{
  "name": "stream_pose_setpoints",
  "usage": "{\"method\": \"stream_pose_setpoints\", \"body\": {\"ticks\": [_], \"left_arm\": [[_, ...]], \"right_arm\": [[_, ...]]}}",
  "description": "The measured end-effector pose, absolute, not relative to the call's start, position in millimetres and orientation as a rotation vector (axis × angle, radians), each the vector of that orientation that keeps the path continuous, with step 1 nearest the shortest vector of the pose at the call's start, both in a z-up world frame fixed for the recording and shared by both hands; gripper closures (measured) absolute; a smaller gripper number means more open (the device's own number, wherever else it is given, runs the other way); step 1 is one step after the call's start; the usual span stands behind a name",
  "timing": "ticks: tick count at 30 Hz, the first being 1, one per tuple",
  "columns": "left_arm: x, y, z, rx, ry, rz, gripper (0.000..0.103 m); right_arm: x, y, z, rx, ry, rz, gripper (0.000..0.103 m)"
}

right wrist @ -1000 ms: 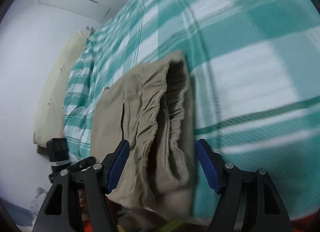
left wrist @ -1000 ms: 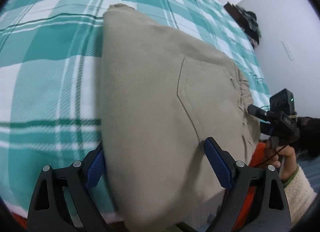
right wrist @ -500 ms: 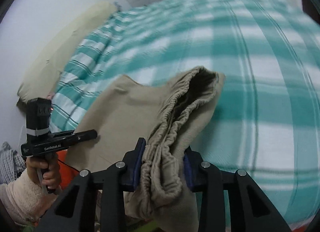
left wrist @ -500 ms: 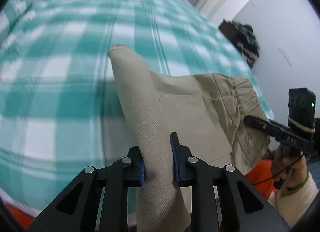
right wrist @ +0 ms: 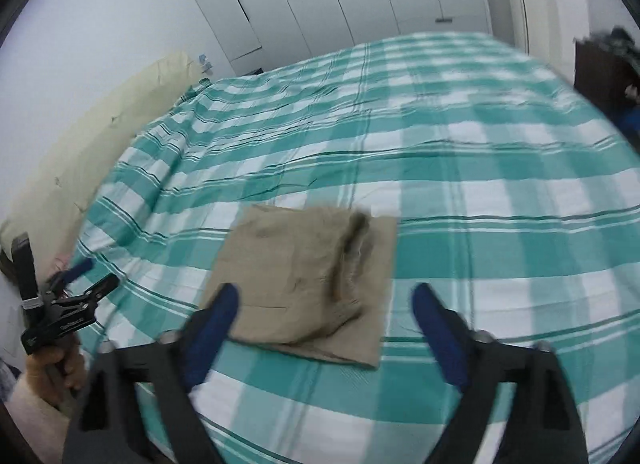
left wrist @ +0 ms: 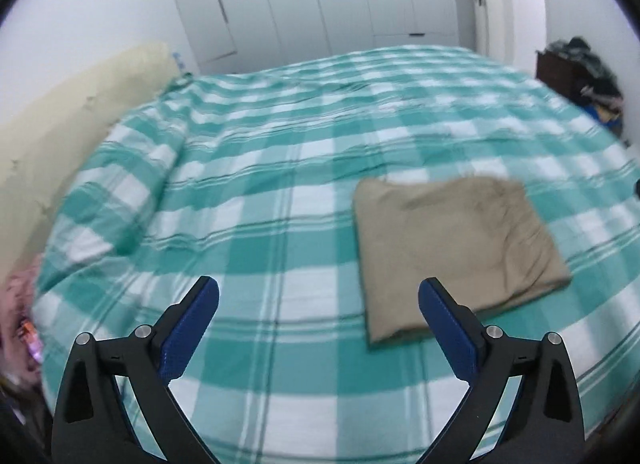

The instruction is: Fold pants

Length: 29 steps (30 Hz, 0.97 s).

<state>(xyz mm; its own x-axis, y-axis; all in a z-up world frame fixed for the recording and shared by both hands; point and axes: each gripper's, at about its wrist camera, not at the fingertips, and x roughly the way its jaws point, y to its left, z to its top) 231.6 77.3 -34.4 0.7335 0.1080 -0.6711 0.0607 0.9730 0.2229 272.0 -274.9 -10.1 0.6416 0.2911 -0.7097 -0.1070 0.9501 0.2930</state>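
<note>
Two grippers, both let go: the left gripper and the right gripper have just been opening, and now each stands with its jaws wide apart and nothing between them. In each wrist view the blue pads frame only bedding, or bedding and a corner of cloth lying well beyond them.

Ahead of the left gripper and off to its right lie the pants, a flat tan packet on the checked bedspread. From the right gripper they sit just ahead and slightly to its left, the gathered waistband showing as a ridge on the upper layer toward the gripper's right. Neither tool touches them.

The packet looks roughly square with its layers stacked, which suggests the last fold is laid and the release was made to leave the cloth resting under its own weight. Holding the jaws fully spread while clear of the cloth makes sense, since a pad that snagged the top layer could drag the stack apart. One near corner in the right view looks a little loose and uneven, though motion blur makes that hard to judge.

Far to the left of both tools, a pale headboard runs along the bed's edge. In the right view the left gripper appears at far left, held in a hand in a cream sleeve, clear of the pants.

By my reading the folding is done or nearly so; at most a smoothing press remains.
</note>
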Motion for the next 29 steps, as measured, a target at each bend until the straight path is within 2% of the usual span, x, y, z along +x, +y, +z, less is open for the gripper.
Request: {"method": "stream_pose_setpoints", "body": {"ticks": [5, 7, 10, 17, 29], "left_arm": [[177, 59, -60, 0.278, 0.769, 0.211, 0.002], [165, 57, -68, 0.254, 0.852, 0.193, 0.002], [153, 54, -78, 0.203, 0.977, 0.096, 0.002], [127, 47, -65, 0.193, 0.917, 0.057, 0.003], [96, 57, -49, 0.101, 0.848, 0.072, 0.002]], "right_arm": [[215, -261, -22, 0.093, 0.823, 0.172, 0.006], [194, -252, -30, 0.054, 0.818, 0.166, 0.001], [158, -239, -45, 0.011, 0.820, 0.128, 0.001], [106, -225, -62, 0.052, 0.830, 0.092, 0.001], [78, -216, -29, 0.033, 0.683, 0.074, 0.001]]}}
